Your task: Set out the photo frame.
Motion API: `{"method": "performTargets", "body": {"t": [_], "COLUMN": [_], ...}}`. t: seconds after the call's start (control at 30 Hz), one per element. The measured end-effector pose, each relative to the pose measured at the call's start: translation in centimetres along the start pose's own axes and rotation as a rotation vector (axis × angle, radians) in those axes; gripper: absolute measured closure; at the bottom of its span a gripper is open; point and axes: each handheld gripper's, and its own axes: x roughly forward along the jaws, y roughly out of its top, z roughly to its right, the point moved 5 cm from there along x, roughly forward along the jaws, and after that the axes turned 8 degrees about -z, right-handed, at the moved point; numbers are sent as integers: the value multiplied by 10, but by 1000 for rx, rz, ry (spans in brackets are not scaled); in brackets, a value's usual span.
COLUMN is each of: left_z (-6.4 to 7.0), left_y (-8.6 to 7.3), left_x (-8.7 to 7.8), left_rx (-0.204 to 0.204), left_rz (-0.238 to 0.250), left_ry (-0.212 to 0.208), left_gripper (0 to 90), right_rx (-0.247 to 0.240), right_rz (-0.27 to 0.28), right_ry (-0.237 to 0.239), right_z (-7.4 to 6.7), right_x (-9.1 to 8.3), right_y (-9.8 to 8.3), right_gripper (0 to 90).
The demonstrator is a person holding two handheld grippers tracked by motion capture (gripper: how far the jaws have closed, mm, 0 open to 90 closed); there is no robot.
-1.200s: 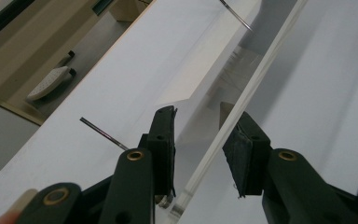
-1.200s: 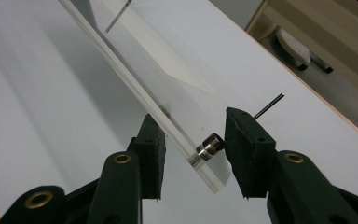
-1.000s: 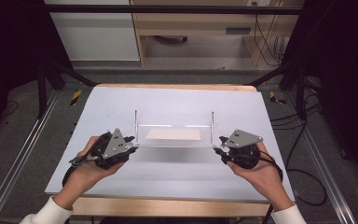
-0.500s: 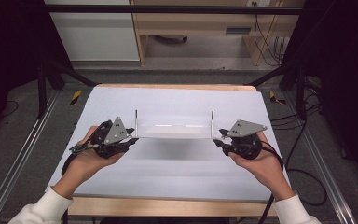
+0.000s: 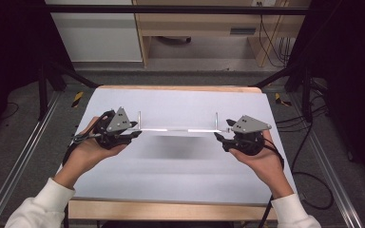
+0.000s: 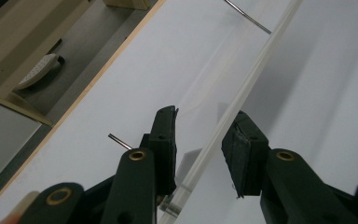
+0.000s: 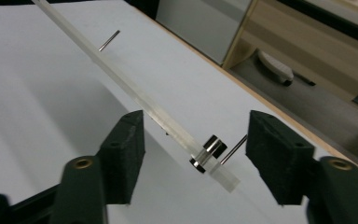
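Left gripper point(image 5: 134, 134) clamps one end of the clear acrylic plate point(image 5: 177, 128); right gripper point(image 5: 220, 137) jaws, just opening, stand wide around the other end.

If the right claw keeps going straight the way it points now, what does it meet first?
Most likely the clear acrylic panel, seen edge-on: its end with a small round fitting already lies between the right claw's open jaws, which have just been opening. Beyond it is the white table surface; depth is hard to judge.

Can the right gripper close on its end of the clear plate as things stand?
Probably yes: the clear plate already lies between the right gripper's open jaws, nothing blocking.
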Motion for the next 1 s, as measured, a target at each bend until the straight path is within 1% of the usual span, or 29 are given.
{"method": "performTargets", "body": {"t": [0.07,0.1,0.13,0.2,0.27,0.3,0.33,0.4,0.47,0.5,0.57,0.63,0.67,0.7,0.87,0.9,1.0], "left_z": [-2,-3,-4,-6,-7,-8,-8,-10,-13,-13,-15,-16,-18,-17,-21,-22,-24], "left_y": [1,2,2,3,4,5,6,7,8,9,9,9,9,10,11,12,13], "left_x": [0,0,0,0,1,0,1,1,1,2,2,2,2,3,3,3,4], "left_rx": [5,-1,7,4,2,9,2,0,8,0,5,11,21,-1,-2,4,0], "left_rz": [-8,-1,-8,-3,-2,-9,-1,-1,-5,3,1,-1,-11,10,7,0,8], "left_ry": [-1,-2,-1,-3,-1,3,2,6,10,10,9,8,10,8,10,11,18], "left_gripper": [648,648,648,647,645,644,642,638,632,631,628,628,628,626,615,614,606], "right_rx": [6,5,9,1,-6,-6,-4,0,-1,-2,2,6,11,13,15,17,29], "right_rz": [22,26,31,42,41,38,39,40,46,47,41,36,33,29,17,13,11], "right_ry": [-36,-37,-39,-46,-51,-54,-48,-43,-46,-48,-46,-45,-42,-41,-28,-28,-19], "right_z": [1,1,1,2,3,4,5,6,7,8,9,10,10,10,11,11,14], "right_x": [2,2,2,1,1,1,2,3,4,4,4,4,4,4,2,2,4], "right_y": [-1,-1,-1,-2,-3,-3,-4,-4,-4,-3,-2,0,0,1,5,6,8], "right_gripper": [337,345,366,418,470,492,518,568,573,576,579,579,580,581,589,589,586]}}
